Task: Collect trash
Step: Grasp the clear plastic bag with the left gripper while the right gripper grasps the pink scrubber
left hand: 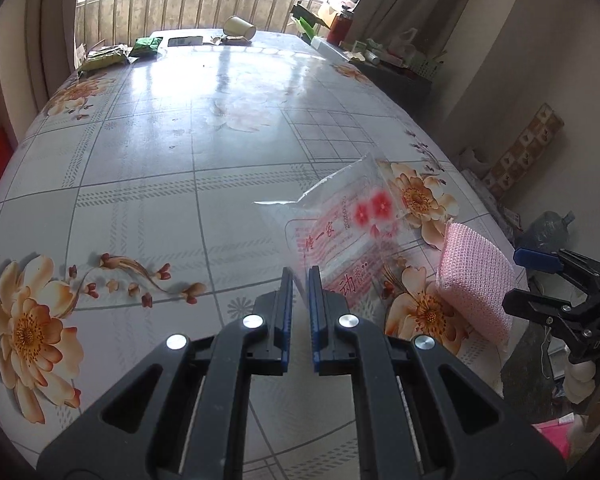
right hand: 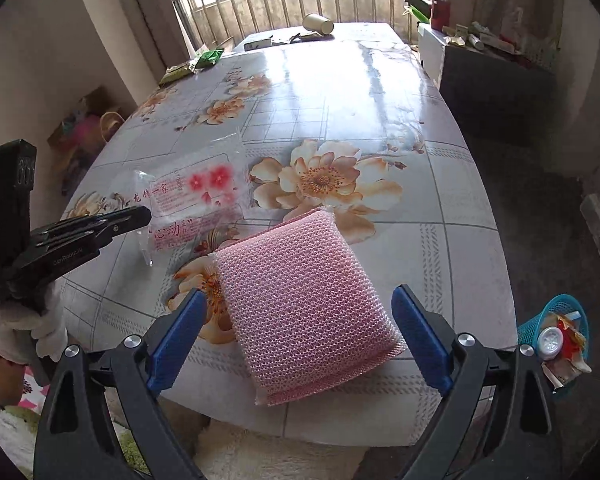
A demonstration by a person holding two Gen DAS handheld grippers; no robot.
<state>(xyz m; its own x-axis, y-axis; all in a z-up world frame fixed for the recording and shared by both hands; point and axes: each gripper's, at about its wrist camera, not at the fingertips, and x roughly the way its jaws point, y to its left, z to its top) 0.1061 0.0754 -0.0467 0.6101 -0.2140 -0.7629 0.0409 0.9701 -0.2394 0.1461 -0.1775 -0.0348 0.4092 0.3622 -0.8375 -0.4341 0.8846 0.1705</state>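
My left gripper [left hand: 300,274] is shut on the near corner of a clear plastic wrapper [left hand: 340,220] with red print and lifts that end off the flowered table [left hand: 160,152]. The wrapper [right hand: 198,200] and the left gripper [right hand: 140,214] also show in the right wrist view. My right gripper [right hand: 300,300] is open, its blue fingers on either side of a pink mesh sponge [right hand: 304,300] that lies at the table's near edge. The sponge [left hand: 476,276] and right gripper [left hand: 540,260] show at the right of the left wrist view.
A tipped paper cup [left hand: 240,27], green packets [left hand: 148,46] and a flat box [left hand: 185,41] lie at the table's far end. A blue basket [right hand: 556,328] holding trash stands on the floor, right of the table. A cluttered dark cabinet [right hand: 496,76] stands along the right.
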